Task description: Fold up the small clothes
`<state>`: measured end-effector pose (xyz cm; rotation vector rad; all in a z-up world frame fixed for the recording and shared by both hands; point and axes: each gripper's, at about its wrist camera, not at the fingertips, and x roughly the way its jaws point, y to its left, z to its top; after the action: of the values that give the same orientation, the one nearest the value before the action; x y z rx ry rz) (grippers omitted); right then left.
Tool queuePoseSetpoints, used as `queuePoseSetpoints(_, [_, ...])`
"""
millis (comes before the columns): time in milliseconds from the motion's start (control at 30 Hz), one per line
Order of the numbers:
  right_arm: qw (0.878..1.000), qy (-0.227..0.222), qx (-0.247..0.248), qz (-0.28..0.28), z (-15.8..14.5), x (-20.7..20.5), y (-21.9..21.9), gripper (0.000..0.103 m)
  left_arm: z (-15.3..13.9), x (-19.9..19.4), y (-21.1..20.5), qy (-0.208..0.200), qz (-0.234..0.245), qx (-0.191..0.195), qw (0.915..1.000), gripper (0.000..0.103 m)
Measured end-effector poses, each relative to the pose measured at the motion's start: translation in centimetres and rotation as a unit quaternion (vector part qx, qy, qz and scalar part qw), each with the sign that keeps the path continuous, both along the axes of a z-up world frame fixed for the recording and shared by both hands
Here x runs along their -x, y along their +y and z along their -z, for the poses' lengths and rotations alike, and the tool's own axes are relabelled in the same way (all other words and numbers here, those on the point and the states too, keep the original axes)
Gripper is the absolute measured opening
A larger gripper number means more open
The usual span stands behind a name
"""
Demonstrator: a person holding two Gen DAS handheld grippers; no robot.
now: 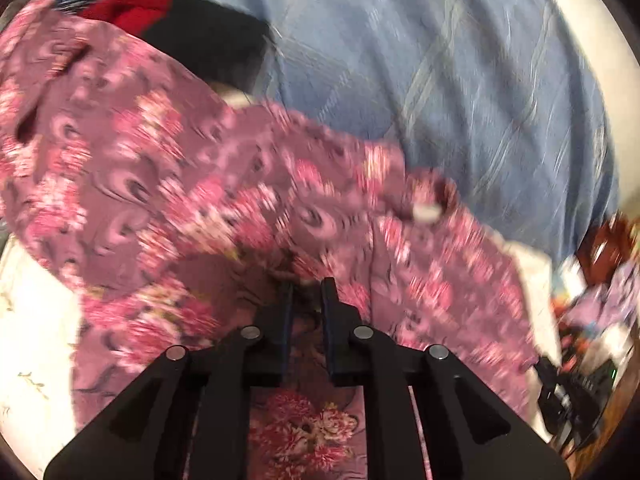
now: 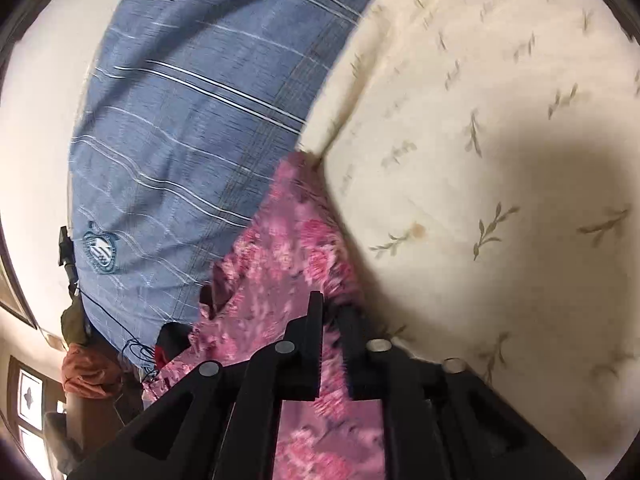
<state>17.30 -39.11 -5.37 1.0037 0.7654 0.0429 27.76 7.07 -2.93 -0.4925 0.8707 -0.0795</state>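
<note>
Holding the pink floral garment point(image 1: 224, 184) with both tools, I have my left gripper point(image 1: 306, 296) clenched on its near edge and my right gripper point(image 2: 330, 312) clenched on another edge. It lies on the cream sheet point(image 2: 500, 120), beside a blue striped cloth point(image 2: 180, 120). I judge the fold is starting; next I must lift both edges together.

Left gripper point(image 1: 307, 292) low centre, fingers point(image 1: 330, 300) nearly together, pinching fold of floral cloth point(image 1: 168, 184). Pink-purple floral cloth blurred, spread across left and middle, running down under gripper. Blue checked fabric point(image 1: 460, 80) fills upper right. Black garment point(image 1: 216, 40) with red part point(image 1: 132, 8) at upper left, partly under floral cloth. White sheet point(image 1: 36, 320) with leaf sprigs at lower left. Clutter at far right, too blurred to tell.
</note>
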Motion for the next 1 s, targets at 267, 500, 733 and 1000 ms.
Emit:
queuePoseSetpoints(267, [0.986, -0.092, 0.127, -0.054, -5.8, -1.5, 4.3, 0.035, -0.9, 0.7, 0.1, -0.072, 0.013, 0.033, 0.9968, 0.056])
queuePoseSetpoints(500, [0.980, -0.039, 0.169, -0.095, -0.2, -4.4, 6.8, 0.033, 2.0, -1.3, -3.8, 0.000, 0.046, -0.078, 0.9959, 0.061])
queuePoseSetpoints(733, [0.976, -0.051, 0.186, -0.101, -0.5, -3.8, 7.3, 0.039, -1.0, 0.4, 1.3, -0.026, 0.002, -0.041, 0.9988, 0.064])
queuePoseSetpoints(1000, [0.977, -0.061, 0.177, -0.099, 0.0, -4.1, 7.4, 0.041, -2.2, 0.7, 18.0, -0.005, -0.107, 0.006, 0.9943, 0.075])
